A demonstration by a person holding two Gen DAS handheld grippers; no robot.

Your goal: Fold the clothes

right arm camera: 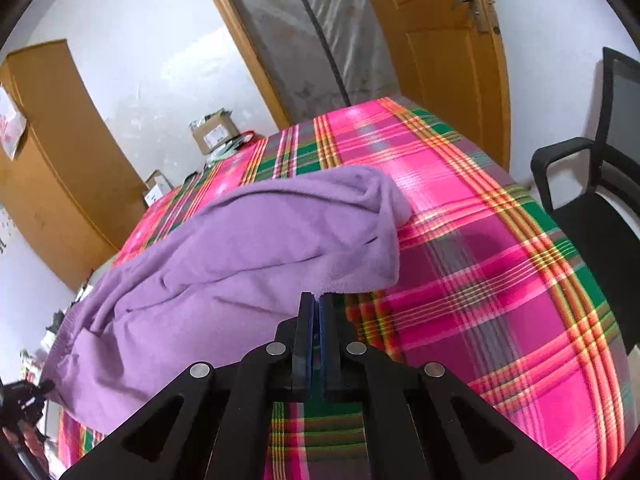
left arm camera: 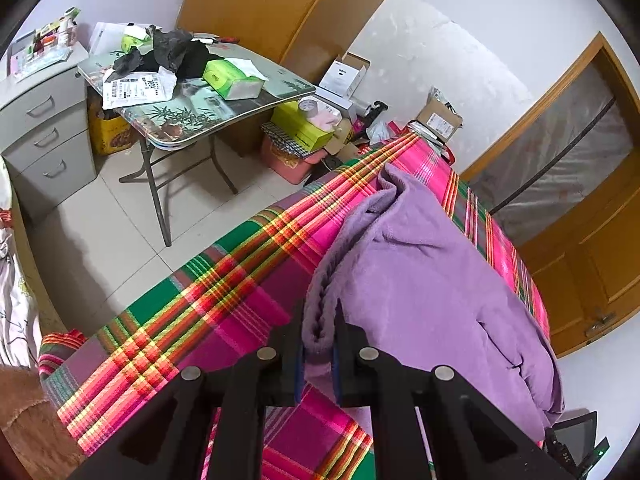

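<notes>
A purple fleece garment (left arm camera: 420,276) lies on a table under a pink, green and yellow plaid cloth (left arm camera: 224,284). My left gripper (left arm camera: 318,320) is shut on a thick ribbed edge of the garment, which bunches between its fingers. In the right wrist view the purple garment (right arm camera: 240,248) is spread in long folds over the plaid cloth (right arm camera: 480,264). My right gripper (right arm camera: 317,300) is shut, its blue pads pressed together on the garment's near edge.
A folding table (left arm camera: 224,108) stands left, with tissue packs, papers and a black bag on it, beside a grey drawer cabinet (left arm camera: 44,132). Boxes (left arm camera: 308,128) crowd the floor beyond. Right of the plaid table are a black chair (right arm camera: 592,184) and a wooden door (right arm camera: 448,48).
</notes>
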